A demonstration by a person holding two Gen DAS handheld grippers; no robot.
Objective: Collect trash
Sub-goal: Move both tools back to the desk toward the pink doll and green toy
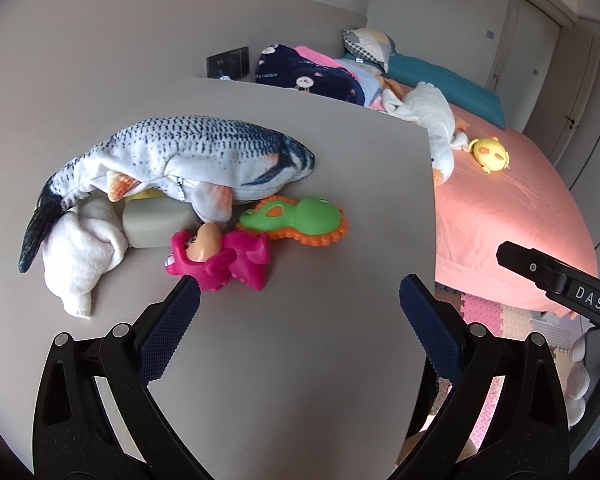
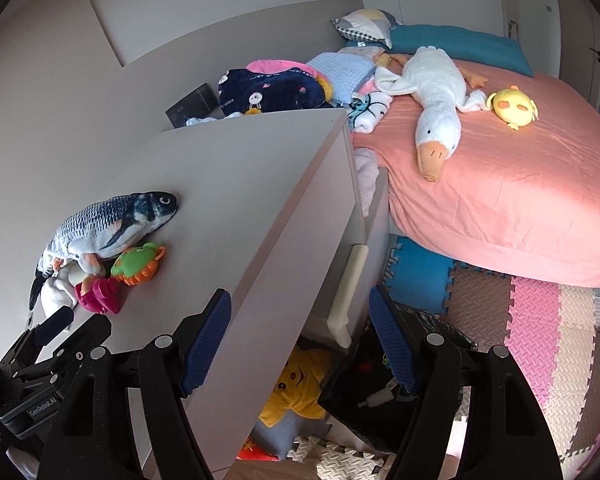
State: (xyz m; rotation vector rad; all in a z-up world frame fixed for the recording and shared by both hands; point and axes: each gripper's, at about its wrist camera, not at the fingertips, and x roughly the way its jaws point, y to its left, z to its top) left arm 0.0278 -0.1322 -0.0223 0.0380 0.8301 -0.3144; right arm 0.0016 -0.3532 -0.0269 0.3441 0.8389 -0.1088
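Note:
My left gripper (image 1: pixel 300 292) is open and empty above the grey dresser top (image 1: pixel 300 360), just in front of a pink rubber toy (image 1: pixel 220 258). Behind the toy lie a crumpled white tissue or cloth (image 1: pixel 82 252), a grey block (image 1: pixel 156 222), a green and orange squeaky toy (image 1: pixel 300 218) and a plush fish (image 1: pixel 180 156). My right gripper (image 2: pixel 300 300) is open and empty over the dresser's front right corner (image 2: pixel 260 280). Below it stands a black trash bag (image 2: pixel 384 396) with some items inside. The left gripper (image 2: pixel 56 328) shows at the lower left of the right wrist view.
A bed with a pink cover (image 2: pixel 500 184) stands right of the dresser, with a plush goose (image 2: pixel 436 100), a yellow plush (image 2: pixel 512 106) and folded blankets (image 2: pixel 272 88). Foam puzzle mats (image 2: pixel 540 320) cover the floor. A yellow star plush (image 2: pixel 296 388) lies under the dresser's open drawer (image 2: pixel 348 292).

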